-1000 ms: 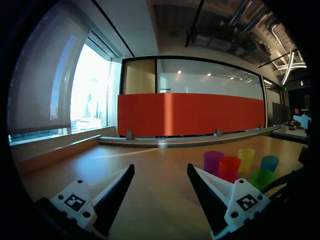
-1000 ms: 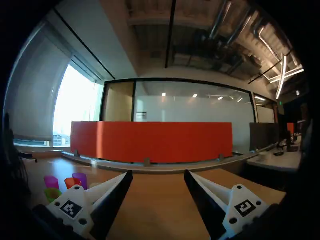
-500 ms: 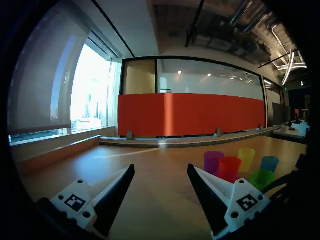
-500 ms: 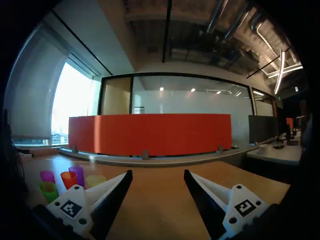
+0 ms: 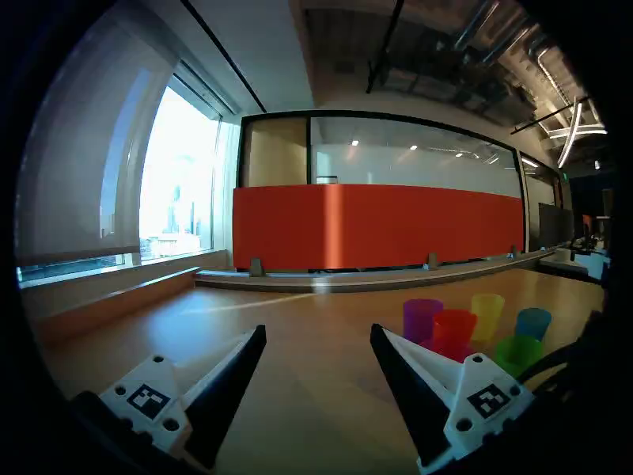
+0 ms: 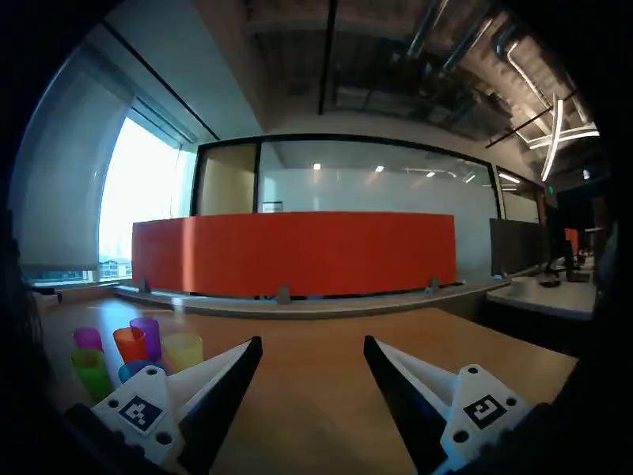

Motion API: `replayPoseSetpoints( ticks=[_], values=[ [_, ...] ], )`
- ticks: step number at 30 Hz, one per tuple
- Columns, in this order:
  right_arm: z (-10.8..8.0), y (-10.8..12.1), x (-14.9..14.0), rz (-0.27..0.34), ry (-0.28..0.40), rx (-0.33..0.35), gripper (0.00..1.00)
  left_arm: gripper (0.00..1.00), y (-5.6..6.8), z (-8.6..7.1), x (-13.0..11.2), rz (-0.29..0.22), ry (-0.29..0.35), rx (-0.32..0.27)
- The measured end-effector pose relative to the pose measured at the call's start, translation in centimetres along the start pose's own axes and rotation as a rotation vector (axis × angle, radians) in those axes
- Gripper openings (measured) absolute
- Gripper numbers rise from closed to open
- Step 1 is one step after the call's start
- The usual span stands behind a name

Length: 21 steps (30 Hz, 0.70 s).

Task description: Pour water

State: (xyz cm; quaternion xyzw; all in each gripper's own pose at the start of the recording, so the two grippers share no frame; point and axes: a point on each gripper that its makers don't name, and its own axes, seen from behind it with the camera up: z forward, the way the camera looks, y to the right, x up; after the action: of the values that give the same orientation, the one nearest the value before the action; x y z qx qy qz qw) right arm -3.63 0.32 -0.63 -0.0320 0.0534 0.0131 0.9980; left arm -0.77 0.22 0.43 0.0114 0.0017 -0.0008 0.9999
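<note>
Over the wooden table [image 5: 316,412], the left gripper [image 5: 317,328] and right gripper [image 6: 312,340] hold their fingers spread wide, grasping nothing. The coloured cups [image 5: 454,324] stand clustered at 4 o'clock in the left gripper view and at 8 o'clock in the right gripper view.

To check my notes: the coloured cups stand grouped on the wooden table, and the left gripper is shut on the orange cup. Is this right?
No. The left gripper view shows the left gripper open and empty; the orange cup stands free among the grouped cups on the wooden table.
</note>
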Motion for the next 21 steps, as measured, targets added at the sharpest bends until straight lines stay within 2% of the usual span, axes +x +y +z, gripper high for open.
replayPoseSetpoints(
  ticks=[21],
  values=[
    [0.1, -0.1, -1.2, -0.009, -0.03, -0.007, 0.99, 0.98, 0.0, -0.1, 0.0, 0.0, 0.0, 0.0]
  ],
)
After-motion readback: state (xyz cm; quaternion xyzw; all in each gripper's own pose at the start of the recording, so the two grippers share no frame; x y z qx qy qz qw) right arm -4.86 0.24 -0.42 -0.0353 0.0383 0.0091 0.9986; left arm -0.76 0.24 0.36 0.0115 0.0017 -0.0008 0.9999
